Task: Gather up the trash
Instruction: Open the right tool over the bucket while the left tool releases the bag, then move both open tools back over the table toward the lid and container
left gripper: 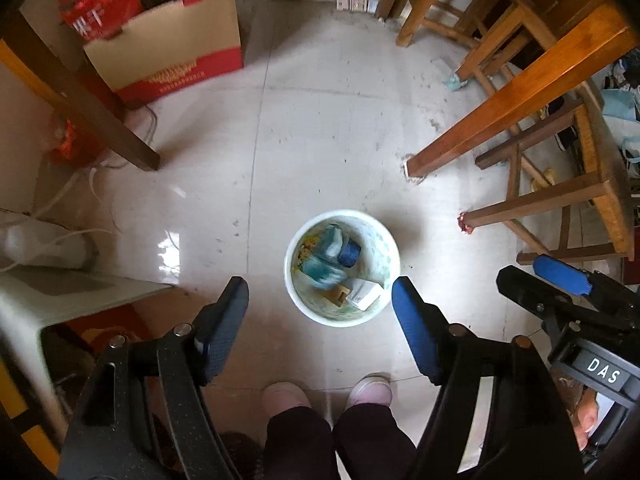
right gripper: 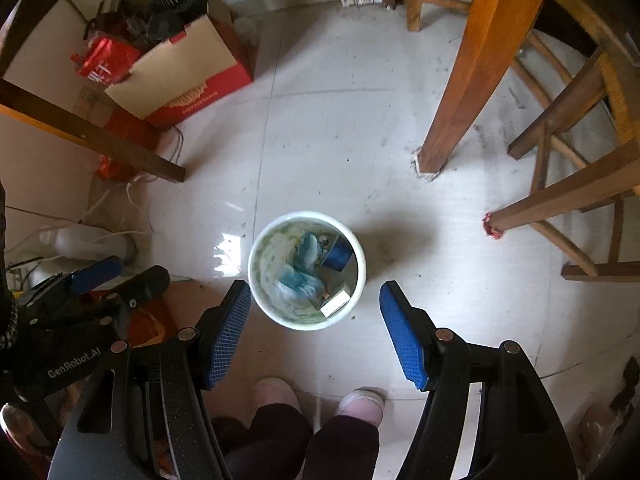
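Both tools hang spread and empty above the round white plastic waste bin (left gripper: 342,267) standing on the pale tiled floor (left gripper: 320,120), so a drop looks finished. The bin holds a crumpled blue plastic bag (left gripper: 325,264), a dark blue cylinder (left gripper: 349,254) and a small white carton (left gripper: 363,294). It lies below and ahead, between the fingers of the left tool (left gripper: 320,312) and the right tool (right gripper: 316,320). The next move likely calls for finding more litter, perhaps the teal scrap (left gripper: 456,82) by a wooden chair leg (left gripper: 480,60).
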